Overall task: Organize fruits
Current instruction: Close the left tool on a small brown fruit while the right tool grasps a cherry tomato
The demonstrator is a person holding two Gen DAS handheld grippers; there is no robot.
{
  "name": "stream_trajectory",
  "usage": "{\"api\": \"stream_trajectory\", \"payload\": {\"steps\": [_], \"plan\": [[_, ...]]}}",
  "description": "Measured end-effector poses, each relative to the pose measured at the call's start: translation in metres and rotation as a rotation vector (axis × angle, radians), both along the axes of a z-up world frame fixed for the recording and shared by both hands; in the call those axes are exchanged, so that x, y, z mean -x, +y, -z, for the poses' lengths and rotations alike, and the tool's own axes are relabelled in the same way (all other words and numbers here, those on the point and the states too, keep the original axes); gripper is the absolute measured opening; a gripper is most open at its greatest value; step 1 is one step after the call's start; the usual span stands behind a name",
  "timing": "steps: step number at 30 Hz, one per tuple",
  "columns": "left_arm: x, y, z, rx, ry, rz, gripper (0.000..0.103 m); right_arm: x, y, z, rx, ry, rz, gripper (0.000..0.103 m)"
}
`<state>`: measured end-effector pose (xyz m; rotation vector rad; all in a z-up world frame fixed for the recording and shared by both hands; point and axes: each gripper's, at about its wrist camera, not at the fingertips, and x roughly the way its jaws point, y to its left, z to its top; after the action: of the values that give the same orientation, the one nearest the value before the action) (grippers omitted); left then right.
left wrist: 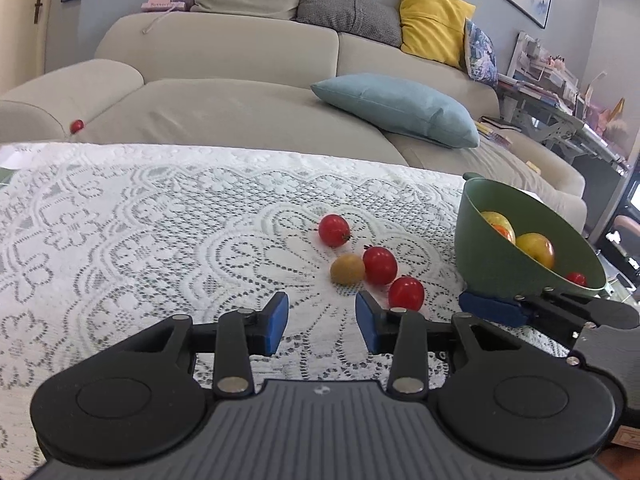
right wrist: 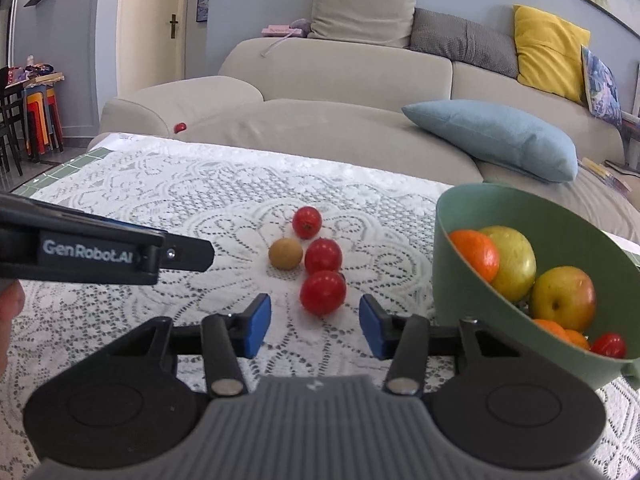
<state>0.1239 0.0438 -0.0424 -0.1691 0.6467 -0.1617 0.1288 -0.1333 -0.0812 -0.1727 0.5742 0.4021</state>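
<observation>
Sorting's partway: green bowl (right wrist: 460, 280) holds several fruits, four small ones (right wrist: 322, 293) left beside it; both grippers (left wrist: 322, 318) (right wrist: 315, 326) released, empty.

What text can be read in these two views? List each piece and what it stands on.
"GenRobot.AI": white print on the side of the left gripper, in the right wrist view.
Pink box on the sofa back: lettering too blurred to read.
Nothing else legible.
</observation>
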Motion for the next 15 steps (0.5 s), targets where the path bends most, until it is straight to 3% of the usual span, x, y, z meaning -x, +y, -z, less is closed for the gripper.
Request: {"api": "stream_trajectory", "payload": {"steps": [6, 9, 12, 15], "plan": [[-0.012, 0.001, 0.007, 0.051, 0.036, 0.015, 0.042, -0.012, -0.001, 0.003, -0.012, 0.022, -0.002, 0.045], [-0.019, -0.004, 0.01, 0.026, 0.045, 0.031, 0.042, -0.023, -0.001, 0.004, -0.045, 0.051, 0.003, 0.045], [-0.024, -0.008, 0.013, 0.003, 0.036, 0.045, 0.041, -0.03, 0.003, 0.005, -0.044, 0.063, -0.002, 0.037], [-0.03, -0.009, 0.015, -0.002, 0.035, 0.05, 0.041, -0.035, 0.004, 0.008, -0.053, 0.076, -0.002, 0.036]]}}
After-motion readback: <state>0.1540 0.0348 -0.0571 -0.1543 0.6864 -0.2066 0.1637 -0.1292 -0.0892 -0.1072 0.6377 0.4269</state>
